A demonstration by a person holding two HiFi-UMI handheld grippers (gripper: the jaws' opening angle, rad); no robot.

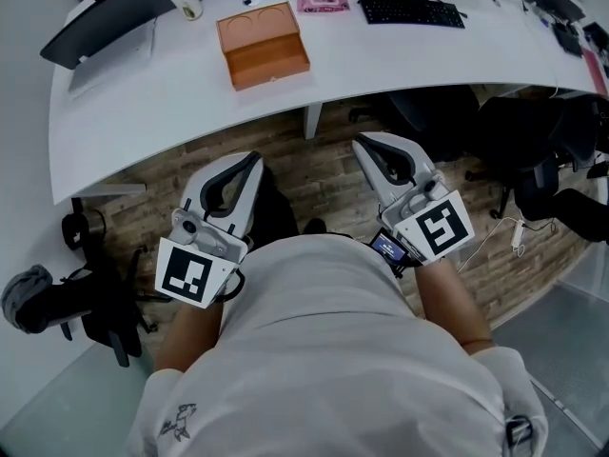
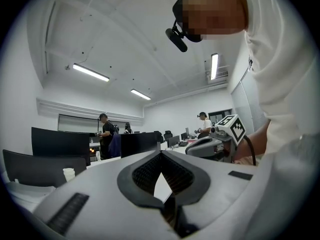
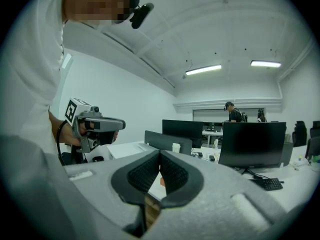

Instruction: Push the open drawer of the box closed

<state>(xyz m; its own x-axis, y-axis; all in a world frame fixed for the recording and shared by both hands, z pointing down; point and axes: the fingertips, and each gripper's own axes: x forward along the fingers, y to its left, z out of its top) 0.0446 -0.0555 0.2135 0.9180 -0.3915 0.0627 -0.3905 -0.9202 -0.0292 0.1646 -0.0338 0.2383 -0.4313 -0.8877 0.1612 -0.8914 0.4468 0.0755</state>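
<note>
Two sets of tongs are held low in the frame, close to the person's body and short of the bench [image 1: 400,60] edge. The left tongs [image 1: 253,160] and the right tongs [image 1: 363,144] each have their jaws closed together on nothing. This probably serves the task, since a blunt closed tip suits a push. The orange box [image 1: 264,46] stands on the bench at upper centre-left, well apart from both; no contact is yet made.

The box [image 1: 263,44], at twelve o'clock in the head view, is too small to tell open from closed. In the right gripper view only an orange sliver [image 3: 162,182], perhaps that box, shows between the jaws.
</note>
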